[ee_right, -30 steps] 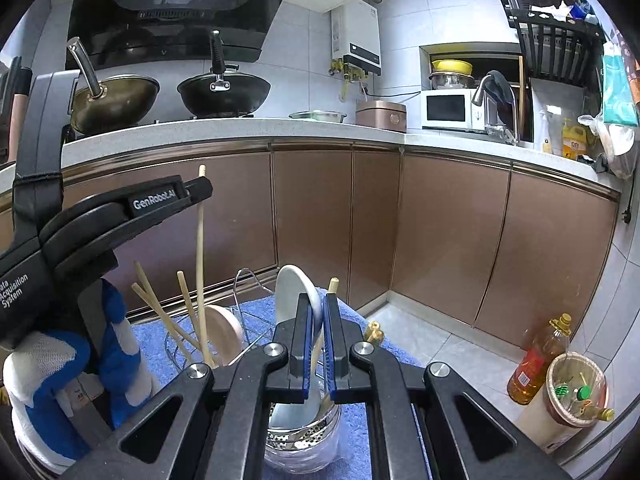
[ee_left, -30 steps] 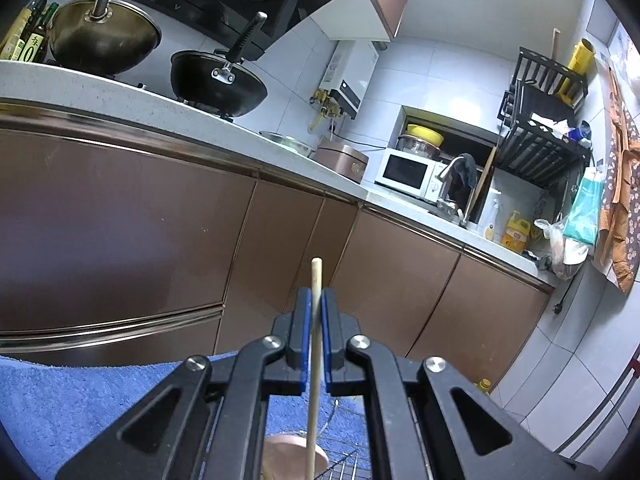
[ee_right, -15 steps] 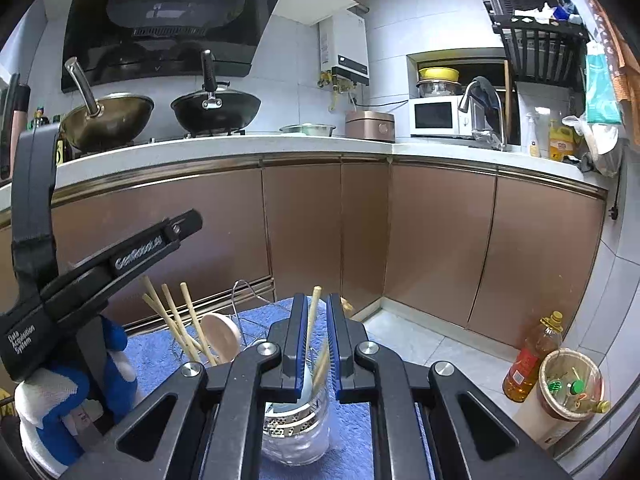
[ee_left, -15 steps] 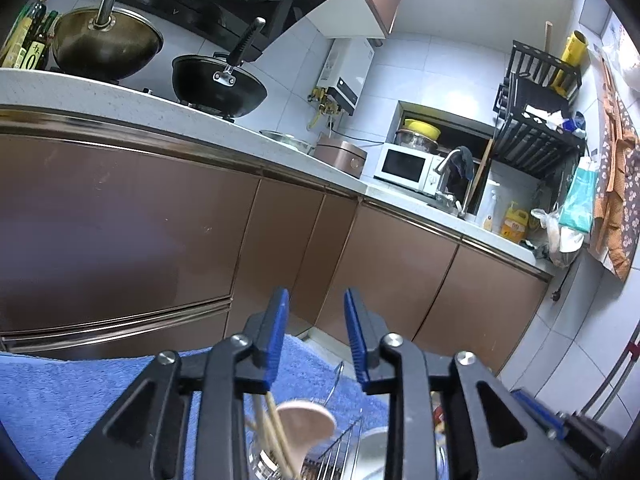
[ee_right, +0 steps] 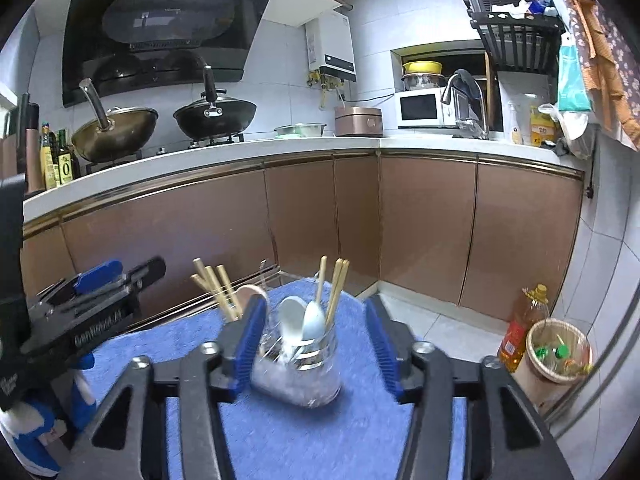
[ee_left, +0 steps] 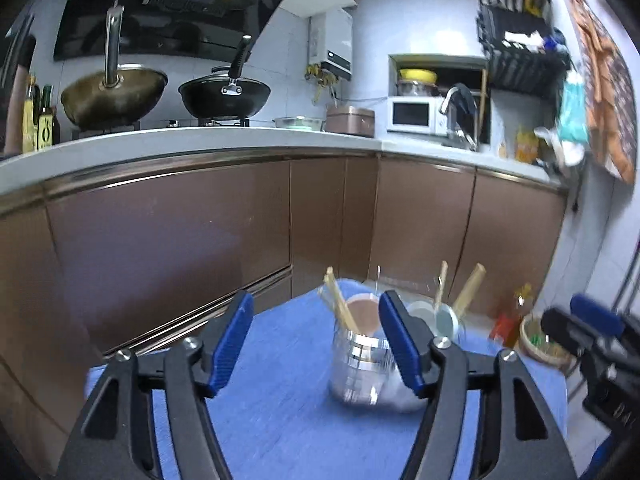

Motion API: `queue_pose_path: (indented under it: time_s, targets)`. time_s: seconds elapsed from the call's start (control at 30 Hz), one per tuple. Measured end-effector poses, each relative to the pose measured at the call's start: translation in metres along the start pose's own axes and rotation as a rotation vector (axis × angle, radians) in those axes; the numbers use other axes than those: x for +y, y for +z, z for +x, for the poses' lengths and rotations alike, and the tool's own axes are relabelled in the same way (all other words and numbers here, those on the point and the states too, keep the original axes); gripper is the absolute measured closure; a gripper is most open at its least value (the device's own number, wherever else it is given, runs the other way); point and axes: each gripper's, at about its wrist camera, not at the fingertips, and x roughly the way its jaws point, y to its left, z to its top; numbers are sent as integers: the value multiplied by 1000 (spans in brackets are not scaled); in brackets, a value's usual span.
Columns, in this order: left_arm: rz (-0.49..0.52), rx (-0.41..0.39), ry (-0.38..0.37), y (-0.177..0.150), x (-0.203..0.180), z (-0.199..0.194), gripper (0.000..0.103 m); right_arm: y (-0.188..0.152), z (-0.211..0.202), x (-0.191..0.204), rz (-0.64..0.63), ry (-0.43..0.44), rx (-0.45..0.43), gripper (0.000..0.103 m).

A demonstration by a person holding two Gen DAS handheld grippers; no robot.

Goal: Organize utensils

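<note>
A clear glass holder (ee_right: 298,372) stands on the blue cloth (ee_right: 320,440). It holds a white spoon (ee_right: 291,320), a pale blue spoon (ee_right: 313,320) and wooden chopsticks (ee_right: 338,288). More chopsticks (ee_right: 218,288) and a brown spoon stand in a second holder behind it on the left. My right gripper (ee_right: 316,344) is open and empty, with its jaws on either side of the glass holder. My left gripper (ee_left: 318,344) is open and empty, drawn back from the metal-banded holder (ee_left: 360,368) with chopsticks (ee_left: 340,304).
Brown kitchen cabinets (ee_right: 400,220) run behind the cloth under a white counter with two woks (ee_right: 214,116). An oil bottle (ee_right: 520,328) and a small bin (ee_right: 558,352) stand on the floor at the right. The left gripper's body (ee_right: 80,320) shows at the left.
Both grippers let go of their chopsticks, which now stand in the holders. Both have opened wide and pulled back from the holders.
</note>
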Motion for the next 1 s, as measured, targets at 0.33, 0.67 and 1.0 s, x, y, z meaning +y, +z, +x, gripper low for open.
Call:
queue_pose_path:
  time_s: [0.33,0.67,1.0]
  targets:
    - [47,-66,95,-1,7,-102,32,3,-85,35,-27,-28,-79,9]
    - [96,-139,130,-9,15,-176,32,-15,-133,51,-37,-67,-103,0]
    - [86,-203,174,-11,42,-225,32,-21,-169,62,-23,-108,-133,0]
